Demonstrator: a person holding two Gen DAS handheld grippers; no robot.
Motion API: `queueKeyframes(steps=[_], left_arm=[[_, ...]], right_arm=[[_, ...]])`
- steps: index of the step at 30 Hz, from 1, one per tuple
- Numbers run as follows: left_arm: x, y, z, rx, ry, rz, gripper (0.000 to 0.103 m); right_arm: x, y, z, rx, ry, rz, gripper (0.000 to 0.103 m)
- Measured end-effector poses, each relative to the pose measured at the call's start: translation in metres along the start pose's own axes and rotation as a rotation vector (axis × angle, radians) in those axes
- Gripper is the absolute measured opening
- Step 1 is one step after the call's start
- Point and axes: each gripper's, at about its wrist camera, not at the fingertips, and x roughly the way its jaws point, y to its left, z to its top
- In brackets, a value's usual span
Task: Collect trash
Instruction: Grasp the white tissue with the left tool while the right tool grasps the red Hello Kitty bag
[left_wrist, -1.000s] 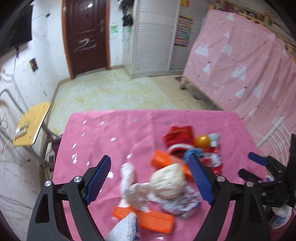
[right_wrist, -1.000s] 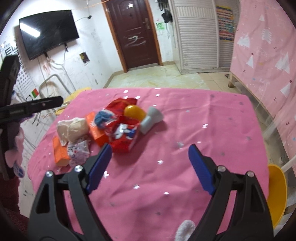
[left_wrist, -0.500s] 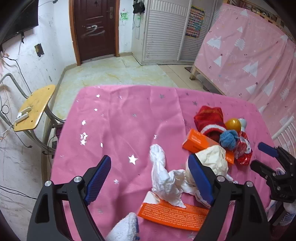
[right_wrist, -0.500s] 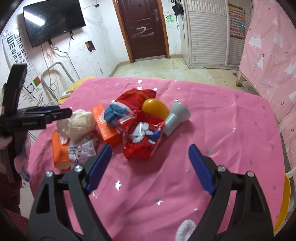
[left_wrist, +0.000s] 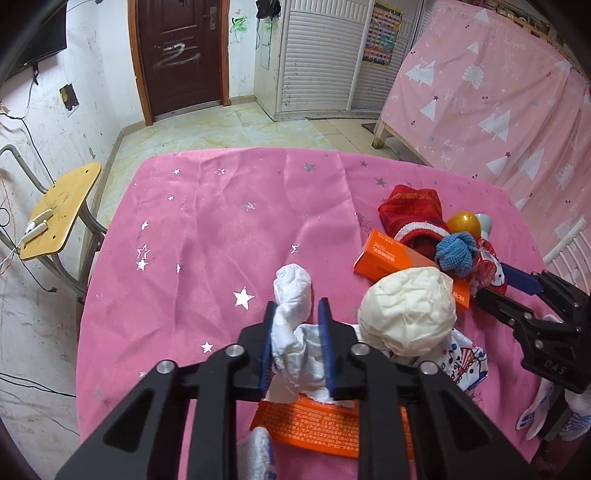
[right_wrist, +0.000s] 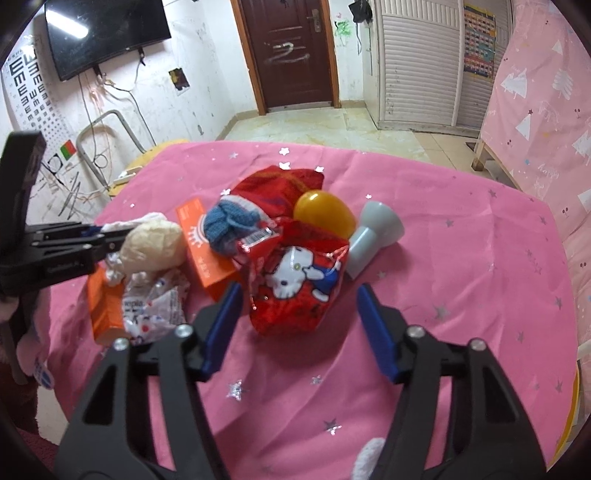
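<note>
My left gripper (left_wrist: 295, 314) is shut on a crumpled white tissue (left_wrist: 293, 291) lying on the pink star-print tablecloth (left_wrist: 207, 236). Beside it sit a cream paper ball (left_wrist: 406, 312), an orange box (left_wrist: 402, 262), a flat orange packet (left_wrist: 314, 424) and a printed plastic wrapper (left_wrist: 465, 363). My right gripper (right_wrist: 299, 295) is open, its blue pads on either side of a red Hello Kitty bag (right_wrist: 299, 280). It does not touch the bag. The left gripper shows in the right wrist view (right_wrist: 92, 236) at the left.
Behind the bag lie a red sock (right_wrist: 277, 188), a blue knitted ball (right_wrist: 229, 225), a yellow plastic egg (right_wrist: 323, 214) and a grey cup (right_wrist: 373, 236). A yellow chair (left_wrist: 55, 214) stands left of the table. A pink-draped frame (left_wrist: 498, 92) stands at the right.
My left gripper has closed from wide open onto the white tissue. My right gripper has moved forward to the Hello Kitty bag and narrowed its opening.
</note>
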Motion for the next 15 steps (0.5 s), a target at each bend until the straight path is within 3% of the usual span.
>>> queueKeyframes(steps=[3,15], left_arm=[[-0.003,0.002,0.0,-0.011,-0.007,0.0,0.011],[-0.037,0.007,0.011,-0.032,-0.078,0.013,0.01]], right_arm=[[0.001,0.002,-0.001,-0.01,0.0,-0.001,0.036],[-0.026,-0.006,-0.004,0.017,-0.073,0.021,0.033]])
